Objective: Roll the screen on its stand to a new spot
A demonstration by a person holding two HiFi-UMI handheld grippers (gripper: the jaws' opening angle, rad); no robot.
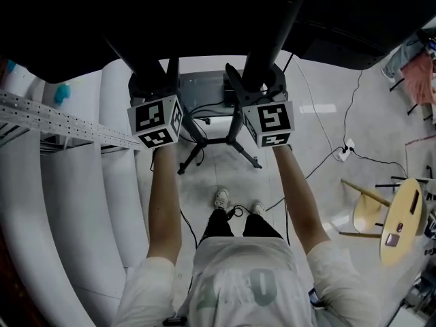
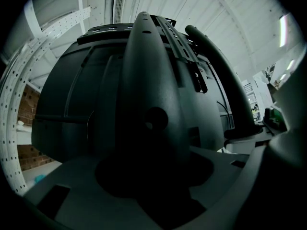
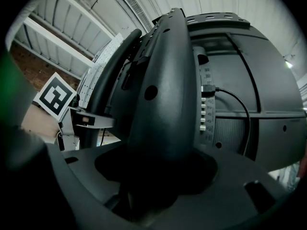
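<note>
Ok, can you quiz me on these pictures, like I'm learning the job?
1. True or false: the left gripper and the right gripper each clamp an upright of the stand.
2. Which thing shows near the head view's right edge? A) a wooden stool B) a bucket C) a ladder
3. In the right gripper view, what is plugged into the back of the screen?
Key: 1 true; 2 A; 3 a black cable.
</note>
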